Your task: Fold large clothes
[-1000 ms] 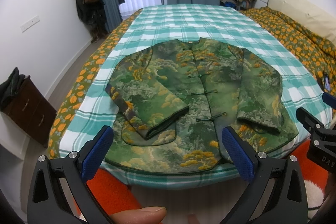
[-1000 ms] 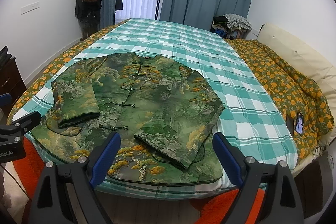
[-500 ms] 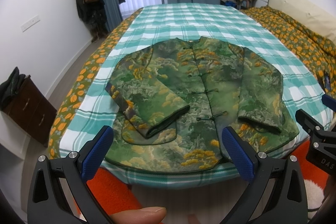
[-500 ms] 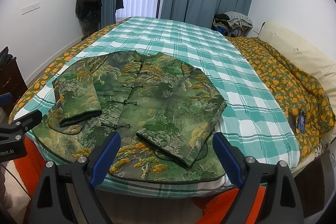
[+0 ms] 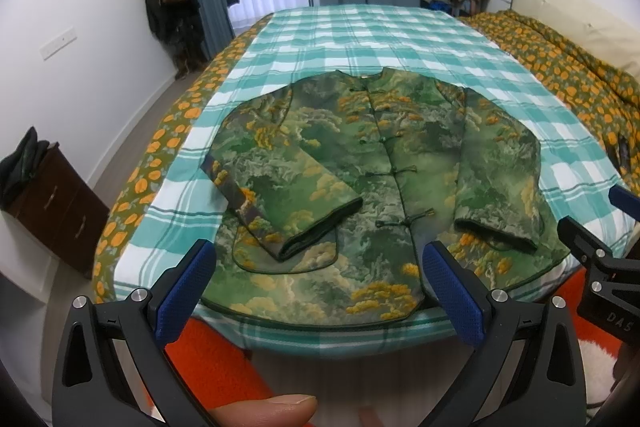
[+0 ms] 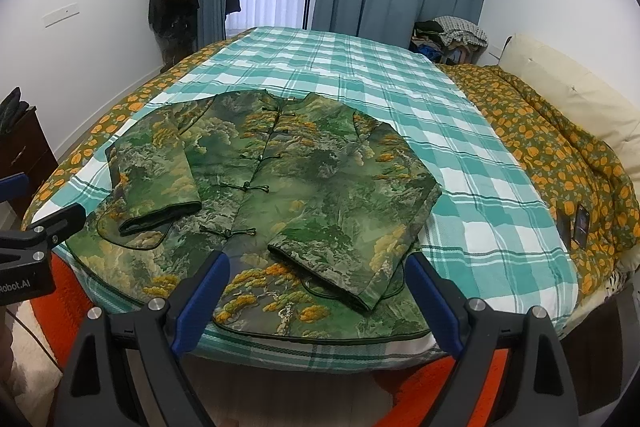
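A green jacket [image 5: 372, 167] with a yellow and grey landscape print lies flat, front up and buttoned, near the foot of the bed; it also fills the right wrist view as the jacket [image 6: 280, 187]. Both sleeves are folded inward over the body. My left gripper [image 5: 316, 287] is open, hovering just short of the jacket's hem with nothing between its blue pads. My right gripper [image 6: 316, 291] is open too, above the hem near the right sleeve cuff [image 6: 320, 275]. Each gripper shows at the edge of the other's view.
The bed carries a teal checked sheet [image 5: 360, 35] and an orange-flowered quilt [image 6: 560, 155] along the right side. A dark wooden cabinet [image 5: 52, 203] stands at the left wall. An orange rug [image 5: 216, 367] lies at the foot. A thumb [image 5: 264, 409] shows at the bottom.
Both grippers have drawn back a little from the bed and risen slightly, so the jacket sits higher and smaller in both views. Both stay open; the jacket has not moved.
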Motion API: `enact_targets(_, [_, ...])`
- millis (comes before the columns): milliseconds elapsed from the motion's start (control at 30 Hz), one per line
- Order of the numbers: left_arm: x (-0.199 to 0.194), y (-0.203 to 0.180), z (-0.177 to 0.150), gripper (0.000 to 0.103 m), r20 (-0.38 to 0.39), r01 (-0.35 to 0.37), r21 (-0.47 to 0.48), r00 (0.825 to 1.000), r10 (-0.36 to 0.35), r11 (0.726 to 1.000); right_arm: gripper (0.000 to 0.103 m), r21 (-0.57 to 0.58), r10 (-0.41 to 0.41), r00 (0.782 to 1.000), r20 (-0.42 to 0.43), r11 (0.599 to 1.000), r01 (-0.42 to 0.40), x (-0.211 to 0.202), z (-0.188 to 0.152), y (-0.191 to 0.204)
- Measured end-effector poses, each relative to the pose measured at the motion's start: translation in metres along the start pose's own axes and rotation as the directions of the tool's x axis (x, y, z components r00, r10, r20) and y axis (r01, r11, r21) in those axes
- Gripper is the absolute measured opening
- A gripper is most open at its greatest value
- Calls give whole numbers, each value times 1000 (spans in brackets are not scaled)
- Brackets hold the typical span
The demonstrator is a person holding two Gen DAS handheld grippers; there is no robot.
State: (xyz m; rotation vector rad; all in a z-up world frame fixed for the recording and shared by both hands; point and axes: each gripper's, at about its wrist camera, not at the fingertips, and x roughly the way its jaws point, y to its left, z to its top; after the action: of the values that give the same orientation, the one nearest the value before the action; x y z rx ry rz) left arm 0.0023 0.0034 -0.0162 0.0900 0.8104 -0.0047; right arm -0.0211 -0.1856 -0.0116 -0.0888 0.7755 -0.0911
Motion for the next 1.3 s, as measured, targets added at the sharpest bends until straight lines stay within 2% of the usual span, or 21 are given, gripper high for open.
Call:
enact_targets(433, [-2,-4,-1,103,2,6,0,1000,-6,1000,91,3,43,999,6,999,-43,0,-3,-1])
enact_targets(800, [-4,-7,1,103,4,3,4,1000,-3,1000,91,-31,42,999,-9,999,-42,3,-5,3])
enact_targets(1033, [-5,-9,2,103,4,0,5,1000,0,1000,91,-40,90,996,-16,995,-91,4,-6,8])
enact_targets(1133, [-5,-8,2,103,4,1,5,1000,-1,1000,92,-27,142,989,-30,989,-143,8,-8,7])
enact_targets(1233, [-5,-7,2,103,2,-1,7,1000,1,1000,103,0,211,976,-61,977,-211,17,-12,-2])
enact_targets(1300, [-5,-4,2,103,7,-10,10,1000,10,1000,103,5,220,973,-72,976,-220,26,-14,-14])
